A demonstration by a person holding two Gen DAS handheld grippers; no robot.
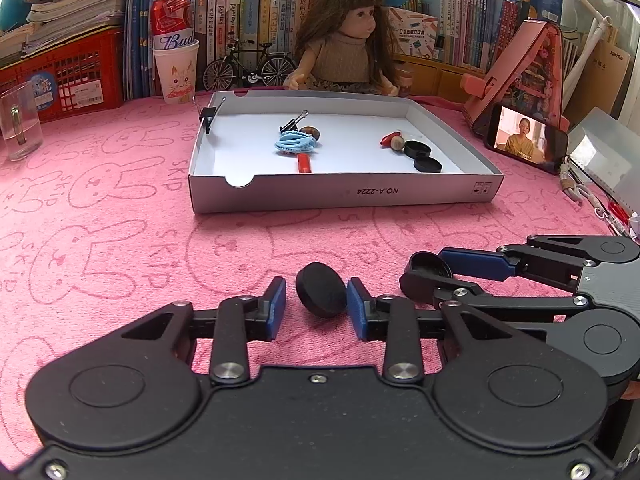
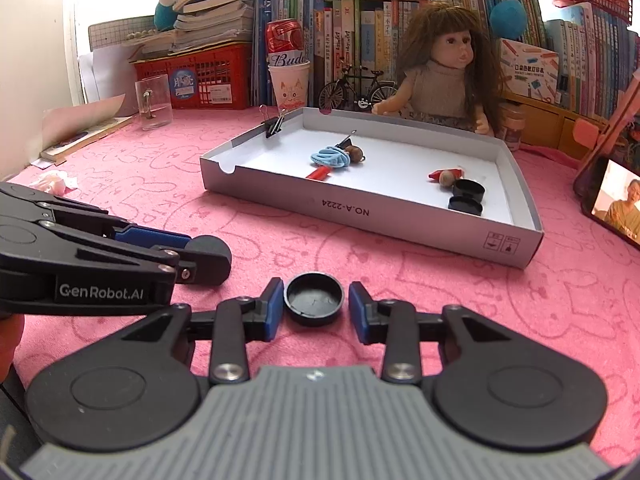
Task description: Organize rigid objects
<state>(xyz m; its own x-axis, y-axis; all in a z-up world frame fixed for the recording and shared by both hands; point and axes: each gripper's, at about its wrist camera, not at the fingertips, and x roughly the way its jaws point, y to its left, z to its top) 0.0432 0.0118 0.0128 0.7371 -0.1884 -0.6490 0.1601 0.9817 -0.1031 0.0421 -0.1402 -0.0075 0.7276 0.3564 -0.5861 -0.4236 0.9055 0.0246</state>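
A black round cap (image 1: 321, 289) lies tilted on the pink cloth between the fingers of my left gripper (image 1: 316, 302), which is open around it with gaps on both sides. A second black cap (image 2: 314, 298), hollow side up, sits between the fingers of my right gripper (image 2: 316, 304), also open, its pads close to the cap. The right gripper shows in the left wrist view (image 1: 430, 276); the left gripper shows in the right wrist view (image 2: 200, 256). The white cardboard tray (image 1: 344, 192) holds two more black caps (image 1: 422, 156), a blue hair claw (image 1: 296, 143), a binder clip, red pieces and nuts.
A binder clip (image 1: 208, 114) grips the tray's left wall. A doll (image 1: 344, 40), toy bicycle, paper cup with can (image 1: 176, 72), glass mug (image 1: 18, 120), red crate and books line the back. A phone (image 1: 526, 136) and cables lie at the right.
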